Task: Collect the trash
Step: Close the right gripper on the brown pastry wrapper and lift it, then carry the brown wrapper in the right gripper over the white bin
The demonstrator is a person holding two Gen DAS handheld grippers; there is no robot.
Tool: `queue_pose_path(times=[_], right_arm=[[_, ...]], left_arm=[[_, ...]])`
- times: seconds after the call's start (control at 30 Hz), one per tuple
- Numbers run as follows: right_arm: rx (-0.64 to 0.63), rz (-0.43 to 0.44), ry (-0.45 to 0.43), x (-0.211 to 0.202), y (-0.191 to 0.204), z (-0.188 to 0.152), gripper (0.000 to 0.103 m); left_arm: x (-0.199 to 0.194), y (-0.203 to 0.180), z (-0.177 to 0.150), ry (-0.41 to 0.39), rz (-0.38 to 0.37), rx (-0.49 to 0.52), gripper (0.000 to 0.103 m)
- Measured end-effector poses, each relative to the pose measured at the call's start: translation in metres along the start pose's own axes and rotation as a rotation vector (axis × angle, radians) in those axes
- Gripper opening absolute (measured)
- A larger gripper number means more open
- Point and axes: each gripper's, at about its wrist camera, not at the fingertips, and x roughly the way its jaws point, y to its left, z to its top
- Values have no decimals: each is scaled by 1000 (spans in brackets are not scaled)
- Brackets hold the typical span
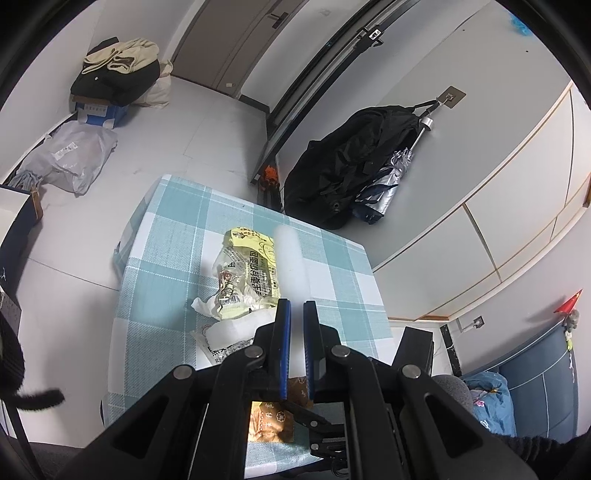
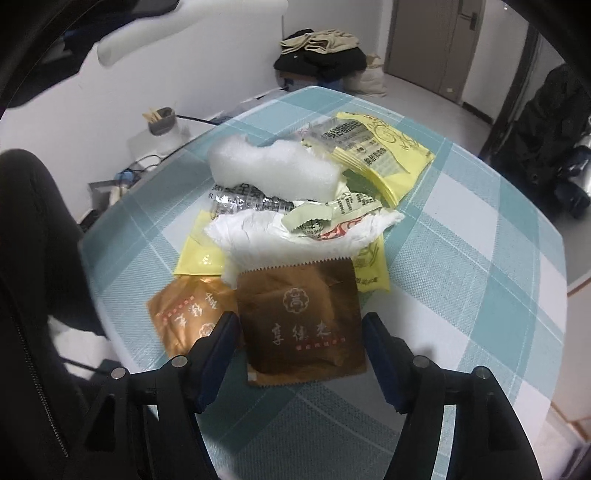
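Observation:
A heap of trash lies on the table with the teal checked cloth (image 2: 461, 258): a yellow wrapper (image 2: 384, 151), a white foam block (image 2: 273, 173), crumpled white tissue (image 2: 280, 229) and two brown wrappers. My right gripper (image 2: 300, 319) is open low over the nearer brown wrapper (image 2: 299, 332), which lies flat between its fingers; the other brown wrapper (image 2: 188, 314) is just to the left. My left gripper (image 1: 297, 302) is shut on a thin white strip (image 1: 291, 258) that sticks up past its tips, above the yellow wrapper (image 1: 247, 273). The same strip (image 2: 147, 33) shows at the top left of the right wrist view.
A black bag and a folded umbrella (image 1: 351, 166) hang on the wall beyond the table. Clothes piled on a blue box (image 1: 114, 74) and a plastic bag (image 1: 70, 155) lie on the floor. A dark jacket (image 2: 37, 258) is at the table's left edge, with a pen cup (image 2: 160, 120) behind it.

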Motion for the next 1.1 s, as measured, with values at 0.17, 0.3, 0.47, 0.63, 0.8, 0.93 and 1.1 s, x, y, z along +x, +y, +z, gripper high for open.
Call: queue_pose_path(times=[0.17, 0.3, 0.47, 0.63, 0.8, 0.93, 1.1], right_arm=[[50, -9, -21, -2, -7, -1, 51], [73, 10, -36, -10, -12, -4, 44], [98, 14, -52, -20, -18, -9, 39], [149, 39, -75, -31, -25, -17, 39], [200, 70, -88, -32, -32, -17, 38], [245, 86, -127, -40, -42, -20, 38], [269, 97, -204, -61, -50, -20, 38]], left_arm=[[1, -1, 0, -1, -1, 3, 3], [2, -2, -1, 2, -1, 10, 3], [3, -2, -2, 6, 3, 15, 3], [7, -4, -3, 17, 22, 25, 3], [9, -9, -4, 13, 33, 33, 3], [11, -14, -5, 15, 42, 38, 3], [7, -23, -4, -9, 53, 61, 3]])
